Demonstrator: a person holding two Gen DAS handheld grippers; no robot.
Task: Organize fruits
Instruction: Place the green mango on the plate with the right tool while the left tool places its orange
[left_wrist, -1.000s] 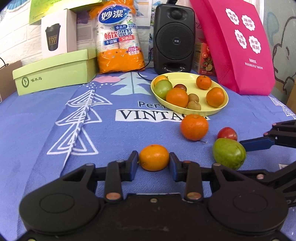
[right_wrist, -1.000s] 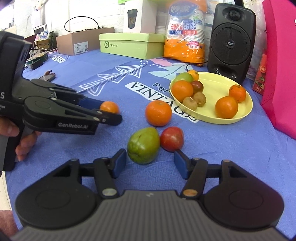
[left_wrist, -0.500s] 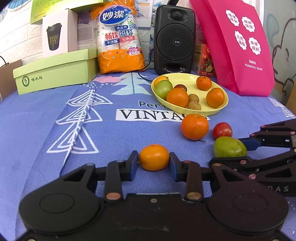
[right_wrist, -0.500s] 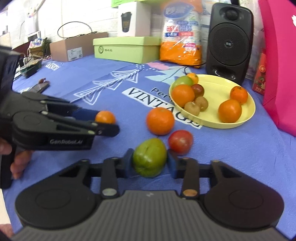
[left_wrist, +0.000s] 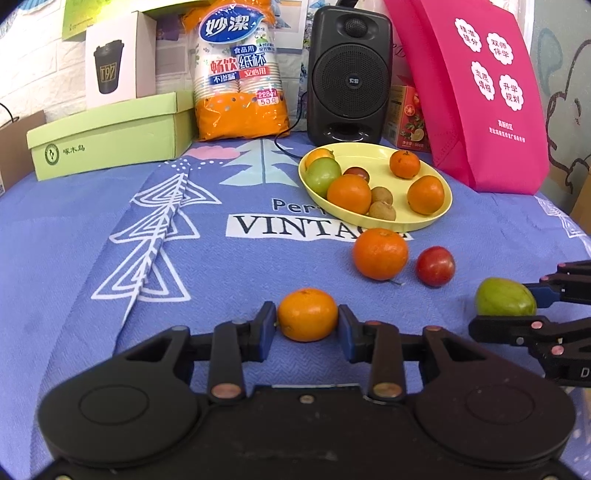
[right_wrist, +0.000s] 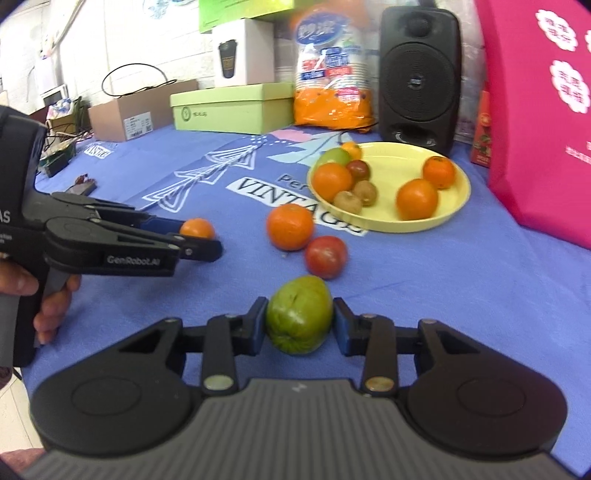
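Well apart, plate rim (left_wrist: 375, 226) and both loaded claws

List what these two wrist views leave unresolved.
- Left wrist view: right gripper cut off by the frame edge; its near finger hides the underside of the green fruit.
- Right wrist view: cup package print blurred, unreadable.
- Both views: underside of the small orange, so lift-off unclear.

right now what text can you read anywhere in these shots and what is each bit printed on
"VINTA", partly hidden by the plate, with "Per" above: blue tablecloth
"妙潔", "畅饮纸杯", "食品用", "50只": paper cup pack
"T97": cup picture on the white box
"啄木鸟": green shoebox
"GenRobot.AI": left gripper
"精准提分", "双师伴学", "升学规划": pink bag
Speaker badge, small red box, cardboard box label: too small to read.
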